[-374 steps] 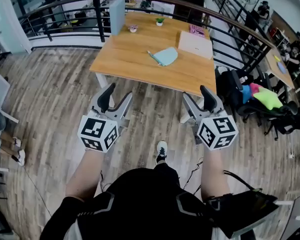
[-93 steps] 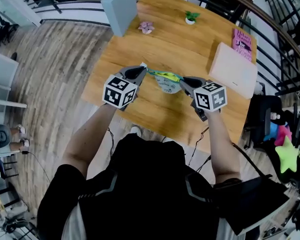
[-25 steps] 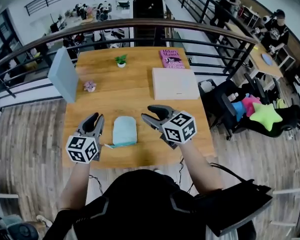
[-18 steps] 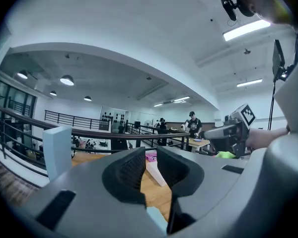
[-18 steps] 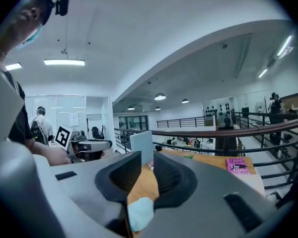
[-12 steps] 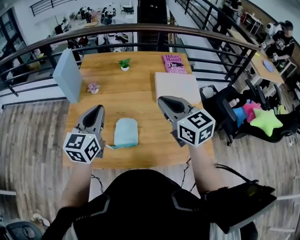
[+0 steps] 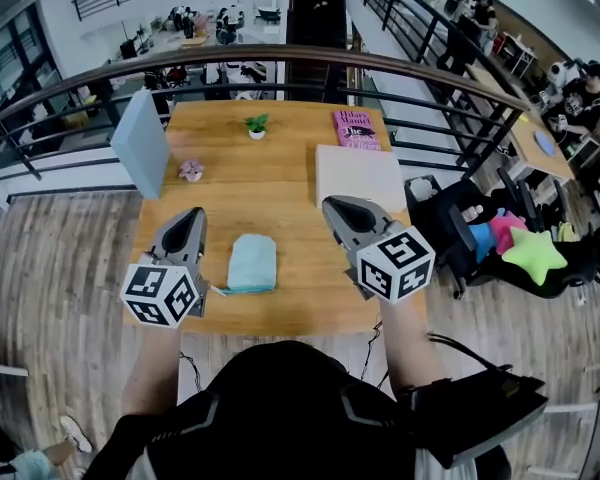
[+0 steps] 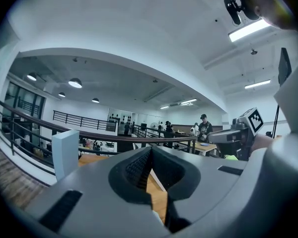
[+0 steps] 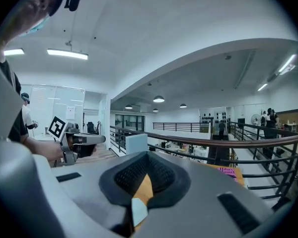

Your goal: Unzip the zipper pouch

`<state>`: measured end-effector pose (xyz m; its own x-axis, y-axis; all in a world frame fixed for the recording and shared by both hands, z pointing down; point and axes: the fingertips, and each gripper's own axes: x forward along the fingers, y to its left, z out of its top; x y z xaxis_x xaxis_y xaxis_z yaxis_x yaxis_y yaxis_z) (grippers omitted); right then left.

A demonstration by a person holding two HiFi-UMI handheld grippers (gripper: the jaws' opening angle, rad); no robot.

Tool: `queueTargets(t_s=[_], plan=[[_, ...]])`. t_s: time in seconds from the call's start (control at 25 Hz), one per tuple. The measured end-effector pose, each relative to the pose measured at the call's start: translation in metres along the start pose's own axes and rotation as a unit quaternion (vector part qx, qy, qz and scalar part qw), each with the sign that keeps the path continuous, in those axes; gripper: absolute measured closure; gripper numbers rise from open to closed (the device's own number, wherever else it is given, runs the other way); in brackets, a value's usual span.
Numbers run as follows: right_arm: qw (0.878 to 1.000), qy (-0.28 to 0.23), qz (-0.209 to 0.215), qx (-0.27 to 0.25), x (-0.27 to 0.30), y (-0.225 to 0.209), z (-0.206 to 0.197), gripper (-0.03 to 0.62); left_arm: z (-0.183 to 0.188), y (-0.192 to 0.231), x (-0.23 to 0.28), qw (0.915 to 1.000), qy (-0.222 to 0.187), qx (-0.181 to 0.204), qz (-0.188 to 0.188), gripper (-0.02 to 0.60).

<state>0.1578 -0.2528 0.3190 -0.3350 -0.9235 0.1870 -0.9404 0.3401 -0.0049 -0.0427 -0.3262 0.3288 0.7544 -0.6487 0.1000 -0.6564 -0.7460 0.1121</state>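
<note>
Left gripper (image 7: 191,218) and right gripper (image 7: 333,207) are held with jaws pressed together, empty. The zipper pouch (image 7: 251,263) is laid on the counter (image 7: 270,178), below and between the jaws, untouched. Were its pull tugged unpinned, the pouch could be dragged. It is shown only in the head view; the gripper views are aimed over it.

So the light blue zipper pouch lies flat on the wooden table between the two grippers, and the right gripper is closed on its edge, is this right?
Only the grip is wrong. The zipper pouch lies flat on the wooden table between the left gripper and the right gripper, but the right gripper is closed on nothing: the right gripper view shows its jaws together, empty.
</note>
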Motion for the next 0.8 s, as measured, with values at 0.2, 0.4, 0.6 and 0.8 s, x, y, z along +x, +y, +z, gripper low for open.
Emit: queueTargets(t_s=[0.2,0.4,0.6,0.8], plan=[[1.000,-0.006,-0.002,-0.003,-0.003,-0.004,0.004,0.586,0.002,-0.007,0.001,0.9999,0.002,0.012,0.004,0.552],[1.000,-0.002,-0.012,-0.002,-0.005,-0.011,0.002,0.586,0.000,-0.010,0.003,0.9996,0.009,0.024,0.013,0.552],[1.000,-0.003,-0.017,0.000,-0.006,-0.021,0.002,0.586,0.004,-0.008,0.004,0.9995,0.005,0.021,0.025,0.552],[1.000,-0.003,-0.020,0.001,-0.008,-0.028,0.003,0.586,0.009,-0.010,0.006,0.9991,0.000,0.026,0.033,0.552]])
